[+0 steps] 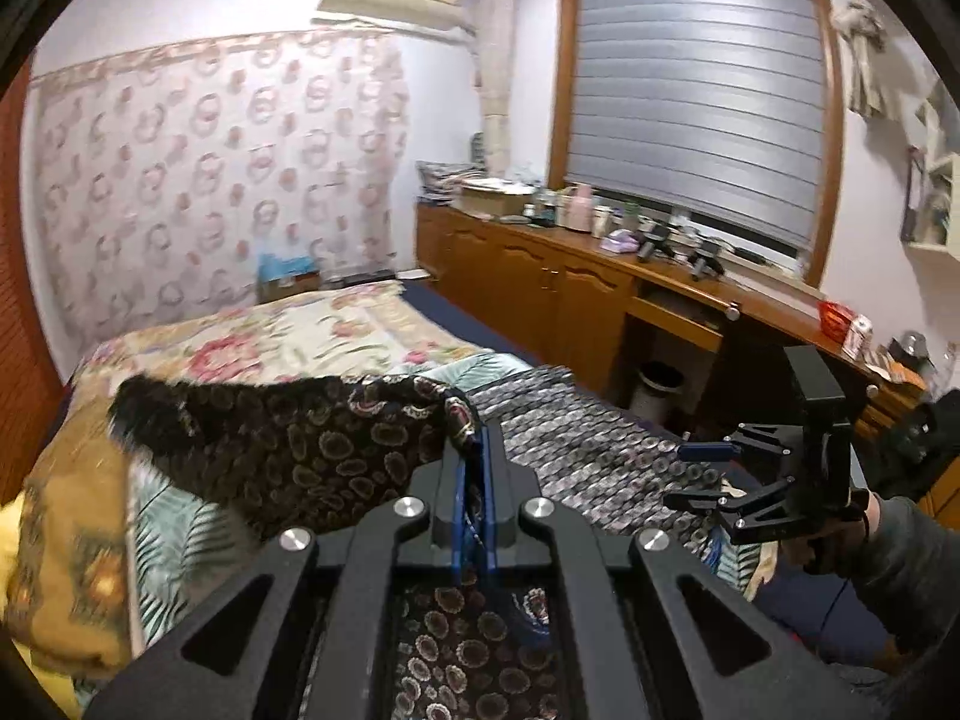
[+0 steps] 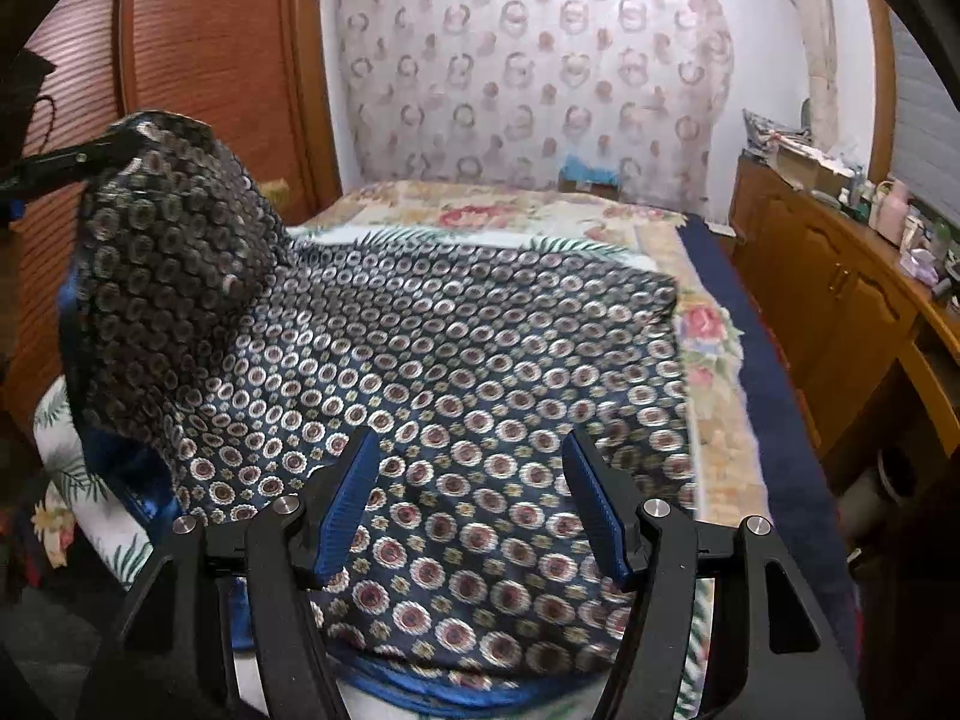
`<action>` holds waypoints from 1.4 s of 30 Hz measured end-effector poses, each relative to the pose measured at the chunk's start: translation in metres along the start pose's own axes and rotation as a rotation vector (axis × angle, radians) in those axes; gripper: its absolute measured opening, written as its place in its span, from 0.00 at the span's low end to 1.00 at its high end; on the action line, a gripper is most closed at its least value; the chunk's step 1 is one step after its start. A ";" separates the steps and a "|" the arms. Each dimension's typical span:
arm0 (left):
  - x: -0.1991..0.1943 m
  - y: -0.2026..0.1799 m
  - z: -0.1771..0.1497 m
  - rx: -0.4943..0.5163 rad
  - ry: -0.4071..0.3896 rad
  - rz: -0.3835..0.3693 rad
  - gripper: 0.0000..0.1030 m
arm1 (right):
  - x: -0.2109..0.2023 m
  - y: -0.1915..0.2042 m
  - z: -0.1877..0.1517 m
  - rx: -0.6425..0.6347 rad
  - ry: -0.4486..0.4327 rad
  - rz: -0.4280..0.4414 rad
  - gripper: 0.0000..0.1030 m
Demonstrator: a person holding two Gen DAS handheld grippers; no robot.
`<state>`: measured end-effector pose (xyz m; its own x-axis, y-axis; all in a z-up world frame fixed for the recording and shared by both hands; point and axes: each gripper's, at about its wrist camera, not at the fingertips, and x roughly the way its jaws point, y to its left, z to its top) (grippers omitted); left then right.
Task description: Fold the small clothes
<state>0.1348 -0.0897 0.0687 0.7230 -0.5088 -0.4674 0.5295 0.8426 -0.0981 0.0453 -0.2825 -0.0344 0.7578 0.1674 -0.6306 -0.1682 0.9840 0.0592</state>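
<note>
A dark blue patterned garment [image 2: 456, 372] with rings of round medallions lies spread on the bed. My left gripper [image 1: 474, 450] is shut on one edge of the garment [image 1: 312, 450] and lifts it above the bed; it shows at the far left of the right wrist view [image 2: 102, 150], with the cloth hanging from it. My right gripper [image 2: 471, 480] is open and empty, just above the near part of the garment. It also shows in the left wrist view [image 1: 696, 474], open, to the right over the cloth.
The bed has a floral cover [image 2: 540, 210] and a palm-leaf sheet [image 1: 174, 534]. A long wooden cabinet [image 1: 540, 276] with clutter on top runs along the right under a window. A wooden louvred door [image 2: 198, 60] stands at the left. A bin [image 1: 657, 384] sits under the desk.
</note>
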 end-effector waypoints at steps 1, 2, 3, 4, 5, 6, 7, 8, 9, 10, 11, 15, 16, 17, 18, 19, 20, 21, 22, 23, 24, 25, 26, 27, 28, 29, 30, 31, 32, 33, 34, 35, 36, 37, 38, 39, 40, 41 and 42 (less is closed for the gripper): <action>0.008 -0.006 0.005 0.010 0.013 -0.016 0.01 | -0.003 -0.003 0.000 0.002 -0.002 -0.004 0.63; 0.014 -0.011 0.008 0.016 0.025 -0.032 0.01 | -0.007 -0.005 0.000 0.004 -0.005 -0.007 0.63; 0.023 -0.016 0.011 0.019 0.048 -0.056 0.01 | -0.009 -0.006 0.000 0.008 -0.006 -0.008 0.63; 0.029 -0.021 0.013 0.023 0.066 -0.064 0.01 | -0.010 -0.008 -0.001 0.012 -0.005 -0.008 0.63; 0.037 -0.024 0.013 0.027 0.092 -0.068 0.02 | -0.010 -0.010 -0.002 0.018 -0.001 -0.008 0.63; 0.042 -0.028 0.012 0.025 0.112 -0.072 0.03 | -0.011 -0.012 -0.002 0.020 -0.001 -0.006 0.63; 0.047 -0.028 0.010 0.021 0.129 -0.080 0.05 | -0.012 -0.013 -0.003 0.022 0.000 -0.003 0.63; 0.052 -0.031 0.008 0.019 0.140 -0.085 0.09 | -0.011 -0.013 -0.004 0.023 0.004 -0.001 0.63; 0.055 -0.032 0.005 0.018 0.151 -0.078 0.10 | -0.010 -0.014 -0.004 0.025 0.006 0.001 0.63; 0.056 -0.032 0.001 0.020 0.159 -0.064 0.13 | -0.009 -0.014 -0.004 0.027 0.009 0.003 0.63; 0.056 -0.032 -0.003 0.021 0.164 -0.053 0.15 | -0.007 -0.014 -0.004 0.030 0.014 0.007 0.63; 0.046 -0.025 -0.018 0.011 0.167 -0.007 0.19 | 0.006 -0.013 0.002 0.040 0.028 0.030 0.63; 0.043 -0.021 -0.022 0.006 0.167 0.006 0.20 | 0.009 -0.011 0.004 0.040 0.031 0.038 0.63; 0.041 -0.016 -0.026 -0.001 0.169 0.017 0.21 | 0.012 -0.010 0.006 0.039 0.034 0.045 0.63; 0.037 -0.011 -0.032 -0.011 0.172 0.033 0.21 | 0.016 -0.008 0.008 0.037 0.040 0.053 0.63; 0.035 -0.004 -0.038 -0.022 0.176 0.048 0.21 | 0.020 -0.005 0.010 0.033 0.044 0.060 0.63; 0.032 0.003 -0.043 -0.033 0.180 0.059 0.22 | 0.025 -0.001 0.013 0.026 0.050 0.069 0.63; 0.029 0.009 -0.050 -0.044 0.184 0.071 0.22 | 0.029 0.002 0.015 0.019 0.053 0.075 0.63; 0.028 0.017 -0.056 -0.055 0.188 0.083 0.22 | 0.033 0.007 0.018 0.008 0.057 0.084 0.63; 0.024 0.025 -0.063 -0.071 0.190 0.096 0.22 | 0.036 0.012 0.019 -0.002 0.060 0.093 0.63; 0.020 0.031 -0.070 -0.083 0.192 0.104 0.22 | 0.039 0.015 0.021 -0.009 0.063 0.101 0.63; 0.017 0.038 -0.077 -0.096 0.192 0.114 0.23 | 0.042 0.019 0.022 -0.017 0.066 0.110 0.63; 0.014 0.043 -0.083 -0.107 0.193 0.125 0.23 | 0.044 0.024 0.023 -0.026 0.069 0.119 0.63; 0.011 0.048 -0.089 -0.117 0.194 0.139 0.23 | 0.046 0.029 0.025 -0.038 0.071 0.129 0.63; 0.009 0.052 -0.094 -0.124 0.195 0.150 0.23 | 0.049 0.034 0.026 -0.051 0.075 0.138 0.63; 0.005 0.057 -0.100 -0.132 0.196 0.160 0.24 | 0.052 0.039 0.026 -0.067 0.082 0.145 0.63; 0.004 0.059 -0.104 -0.136 0.197 0.167 0.24 | 0.056 0.043 0.026 -0.079 0.090 0.148 0.63; 0.003 0.062 -0.110 -0.143 0.198 0.174 0.24 | 0.060 0.047 0.026 -0.092 0.101 0.147 0.63; 0.001 0.065 -0.114 -0.149 0.198 0.178 0.24 | 0.067 0.052 0.026 -0.112 0.121 0.146 0.63; -0.001 0.067 -0.119 -0.156 0.198 0.184 0.24 | 0.071 0.055 0.025 -0.128 0.138 0.146 0.63; 0.000 0.070 -0.121 -0.159 0.199 0.189 0.24 | 0.077 0.060 0.022 -0.151 0.157 0.144 0.63; -0.002 0.072 -0.125 -0.161 0.199 0.196 0.24 | 0.081 0.063 0.020 -0.170 0.168 0.138 0.63; -0.002 0.072 -0.126 -0.163 0.198 0.199 0.24 | 0.085 0.066 0.018 -0.194 0.180 0.129 0.63; -0.002 0.074 -0.129 -0.169 0.198 0.199 0.25 | 0.089 0.069 0.017 -0.214 0.189 0.121 0.62; -0.002 0.075 -0.130 -0.174 0.199 0.198 0.25 | 0.092 0.070 0.016 -0.229 0.194 0.116 0.59; -0.002 0.075 -0.132 -0.176 0.200 0.200 0.25 | 0.094 0.071 0.015 -0.239 0.199 0.113 0.50; -0.002 0.076 -0.132 -0.177 0.200 0.202 0.25 | 0.096 0.072 0.014 -0.251 0.204 0.112 0.36; -0.001 0.076 -0.133 -0.178 0.200 0.203 0.25 | 0.097 0.072 0.014 -0.259 0.205 0.109 0.27; -0.001 0.076 -0.133 -0.180 0.200 0.203 0.25 | 0.097 0.071 0.014 -0.266 0.200 0.102 0.11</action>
<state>0.1152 -0.0014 -0.0548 0.6949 -0.2977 -0.6546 0.2839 0.9499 -0.1306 0.1157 -0.1953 -0.0804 0.5948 0.2224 -0.7725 -0.4150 0.9079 -0.0581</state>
